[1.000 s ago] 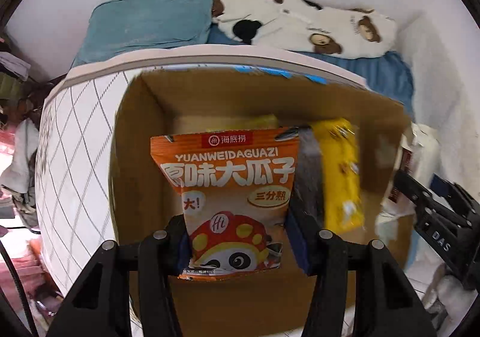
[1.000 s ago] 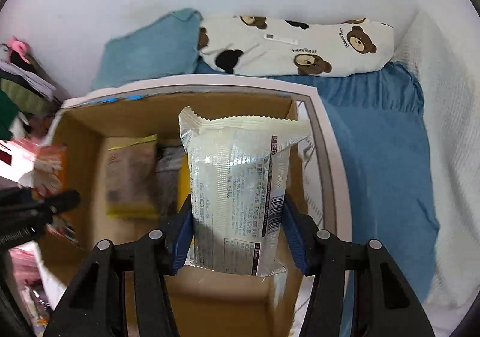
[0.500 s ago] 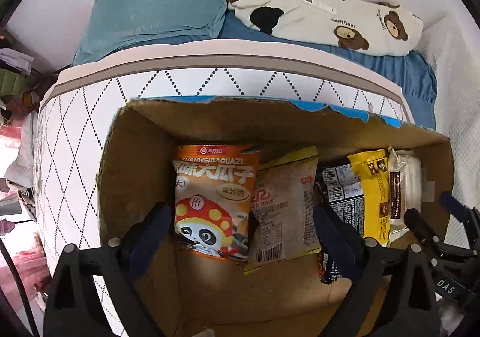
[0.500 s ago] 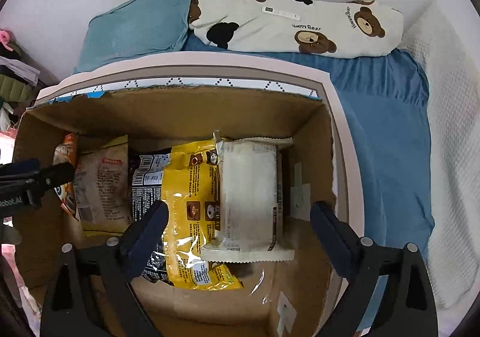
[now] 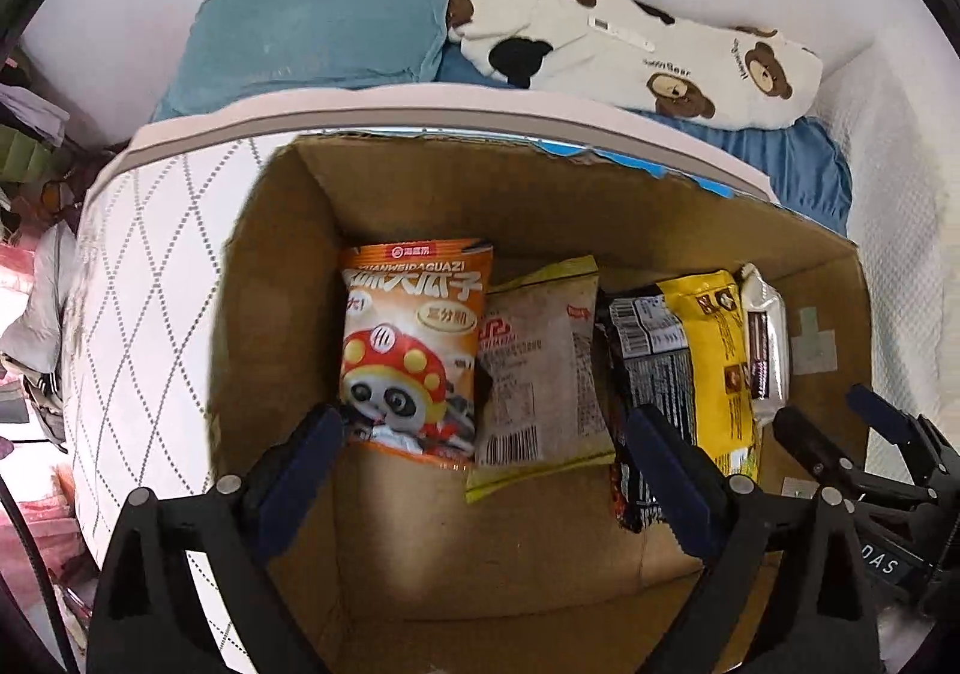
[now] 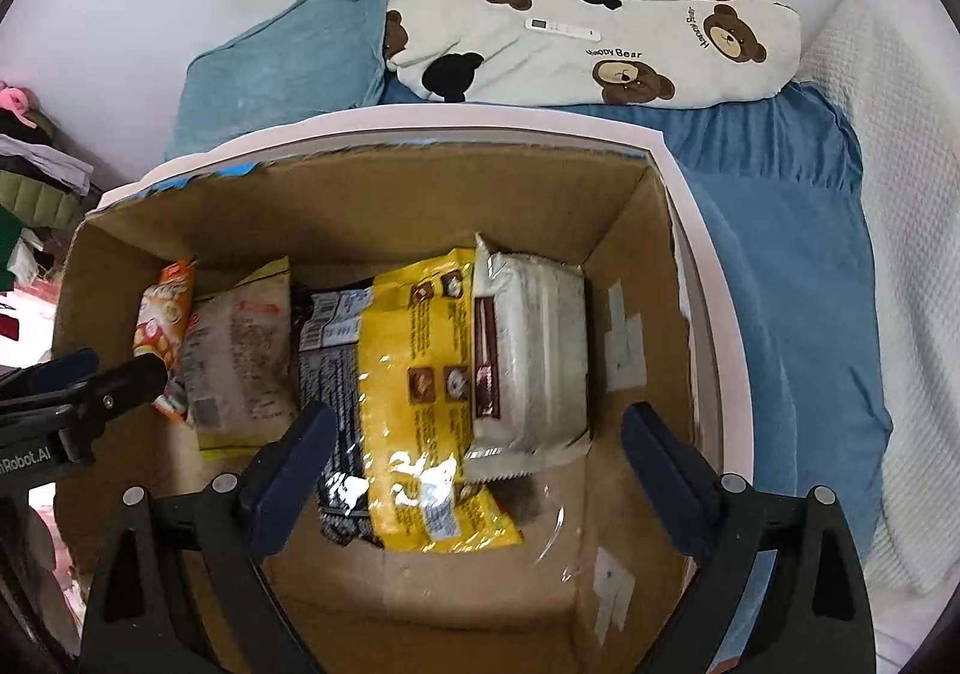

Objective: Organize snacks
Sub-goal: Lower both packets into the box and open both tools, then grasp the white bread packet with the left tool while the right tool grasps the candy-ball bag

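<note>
Both grippers, left gripper (image 5: 480, 464) and right gripper (image 6: 474, 458), stand spread wide and empty above the cardboard box (image 6: 372, 206), where the orange panda-print packet (image 5: 414, 338) and white packet (image 6: 528, 350) lie flat.

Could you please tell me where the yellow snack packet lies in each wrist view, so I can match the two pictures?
Left wrist view: the yellow snack packet lies right of centre in the cardboard box, partly behind this gripper's right finger.
Right wrist view: the yellow snack packet lies at the centre, overlapped by the white packet.
Shared landmark: the bear-print pillow beyond the box.
</note>
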`<state>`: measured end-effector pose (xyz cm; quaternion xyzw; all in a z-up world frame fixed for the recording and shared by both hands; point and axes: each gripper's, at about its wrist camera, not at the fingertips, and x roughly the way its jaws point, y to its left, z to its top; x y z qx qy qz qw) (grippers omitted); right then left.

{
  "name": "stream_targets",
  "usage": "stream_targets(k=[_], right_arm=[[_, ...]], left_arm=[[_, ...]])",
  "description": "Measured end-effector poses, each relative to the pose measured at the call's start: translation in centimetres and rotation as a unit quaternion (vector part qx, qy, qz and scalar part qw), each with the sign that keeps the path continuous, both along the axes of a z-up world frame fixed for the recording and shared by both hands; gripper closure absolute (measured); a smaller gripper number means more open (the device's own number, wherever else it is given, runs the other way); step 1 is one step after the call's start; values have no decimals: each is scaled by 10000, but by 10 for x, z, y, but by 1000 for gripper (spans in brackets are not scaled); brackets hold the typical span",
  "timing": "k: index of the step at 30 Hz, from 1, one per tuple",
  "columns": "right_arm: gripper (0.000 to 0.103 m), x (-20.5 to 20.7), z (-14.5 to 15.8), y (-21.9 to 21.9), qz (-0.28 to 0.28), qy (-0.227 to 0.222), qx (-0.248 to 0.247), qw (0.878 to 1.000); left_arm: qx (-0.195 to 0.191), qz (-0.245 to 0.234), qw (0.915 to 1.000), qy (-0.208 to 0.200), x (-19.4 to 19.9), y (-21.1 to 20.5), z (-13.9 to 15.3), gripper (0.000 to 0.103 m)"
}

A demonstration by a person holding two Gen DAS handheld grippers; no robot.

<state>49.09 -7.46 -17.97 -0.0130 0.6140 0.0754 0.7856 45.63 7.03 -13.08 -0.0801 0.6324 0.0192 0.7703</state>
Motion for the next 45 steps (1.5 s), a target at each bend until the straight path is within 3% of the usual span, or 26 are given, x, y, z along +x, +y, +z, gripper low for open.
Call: stream_targets(k=[12,23,34,40,45], right_arm=[[6,-69,18,-7,3,-353,203,9992],[6,-139,64,-15,34,-1062,424,9934],[6,-215,117,-29,26,-1883,442,9811],[6,-248,142,-33,9,-2195,498,9743],[6,-265,149,-37,-72,-2178,738,9732]], left_arm=[[184,1,9969,-763,-65,-7,33,5],[290,17,9893,-1433,-134,-21,67,6],[424,-15,9754,-2162,-206,-38,109,6],[323,4,9714,-2354,-234,-43,125,6],[337,53,9692,-2439,-249,-45,129,6]])
